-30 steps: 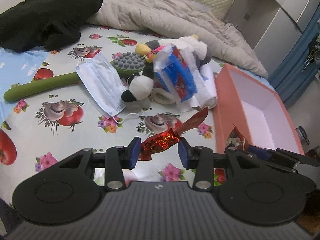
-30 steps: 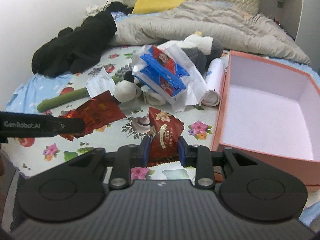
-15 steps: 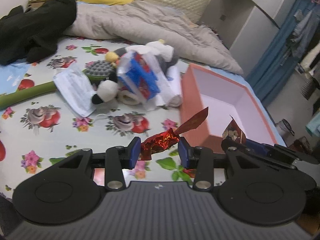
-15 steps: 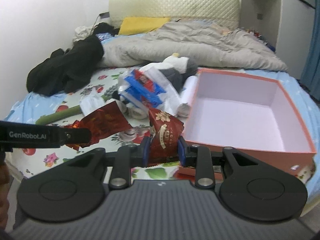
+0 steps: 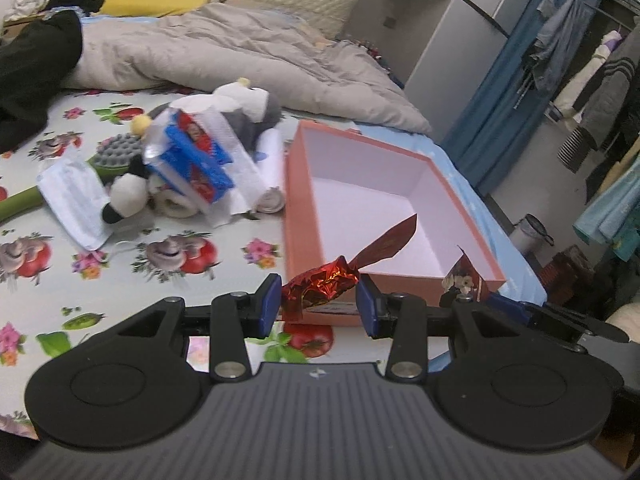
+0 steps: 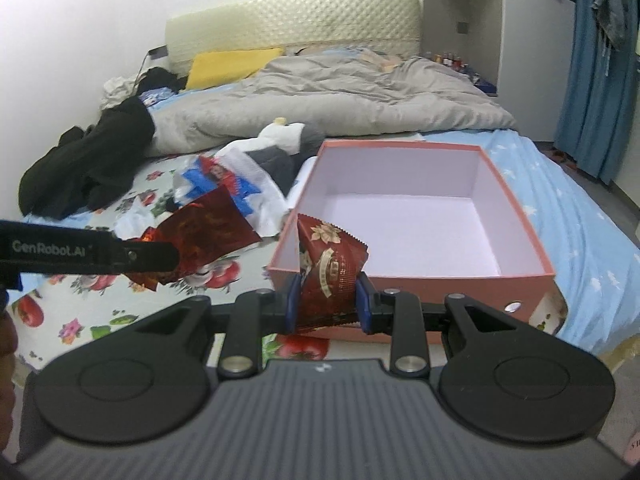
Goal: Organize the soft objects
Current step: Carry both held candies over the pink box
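Both hands have swung from the printed bedsheet toward the open salmon-pink cardboard box (image 6: 520, 216), so the drop looks close. The left gripper (image 5: 318, 300) pinches a crumpled shiny red foil packet (image 5: 320, 284), partly closed; the right gripper (image 6: 327, 300) clamps a dark-red printed snack pouch (image 6: 330, 268) at the box's near wall. Only the right view shows the box's whole empty floor (the left shows the pile beside it).

White wall (image 6: 80, 20), quilted headboard (image 6: 292, 20) (cream), blue curtain (image 6: 596, 80).
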A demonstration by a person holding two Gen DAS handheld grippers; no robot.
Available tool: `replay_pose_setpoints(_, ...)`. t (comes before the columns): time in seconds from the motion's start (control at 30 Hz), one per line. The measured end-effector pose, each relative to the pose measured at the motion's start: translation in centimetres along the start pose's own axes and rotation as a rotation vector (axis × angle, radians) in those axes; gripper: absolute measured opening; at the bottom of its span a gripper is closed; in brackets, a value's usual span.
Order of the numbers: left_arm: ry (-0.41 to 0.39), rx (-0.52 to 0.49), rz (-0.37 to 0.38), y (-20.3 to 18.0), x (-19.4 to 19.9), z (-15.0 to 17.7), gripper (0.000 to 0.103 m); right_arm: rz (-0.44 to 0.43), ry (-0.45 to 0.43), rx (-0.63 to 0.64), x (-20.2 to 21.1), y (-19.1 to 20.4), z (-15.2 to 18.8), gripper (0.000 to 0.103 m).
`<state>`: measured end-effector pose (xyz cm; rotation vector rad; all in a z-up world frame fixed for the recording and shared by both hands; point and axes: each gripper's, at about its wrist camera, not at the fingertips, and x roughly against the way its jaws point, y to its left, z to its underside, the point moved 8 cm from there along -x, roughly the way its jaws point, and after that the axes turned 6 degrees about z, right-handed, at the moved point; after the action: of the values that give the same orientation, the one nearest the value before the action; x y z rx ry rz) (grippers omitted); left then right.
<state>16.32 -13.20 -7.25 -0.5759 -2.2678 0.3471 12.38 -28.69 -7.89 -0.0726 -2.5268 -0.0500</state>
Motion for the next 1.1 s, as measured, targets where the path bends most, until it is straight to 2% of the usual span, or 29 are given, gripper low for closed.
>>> replay_pose_setpoints(0.27, 0.044, -0.026, 0.009, -2.0, -3.8, -1.6, 0.047, 0.019, 0.013, -0.044, -2.2, -3.2, -1.0, 0.033)
replay_pose_setpoints(0.57, 0.083, -0.057, 0.011, -3.6, -9.6, -4.8, 0.047, 0.037, 0.036, -0.079, -6.7, -7.1, -2.9, 0.033)
replay_pose_setpoints(0.8, 0.138, -0.069, 0.008, -4.1, -15.4, -6.3, 0.047, 0.045, 0.087, -0.103, -10.9, -9.5, -3.2, 0.033)
replay_pose_setpoints(1.1, 0.220, -0.080, 0.002, -3.8, -21.7, -6.7, 0.047, 0.046, 0.173, -0.134, -16.1, -11.3, -2.2, 0.033)
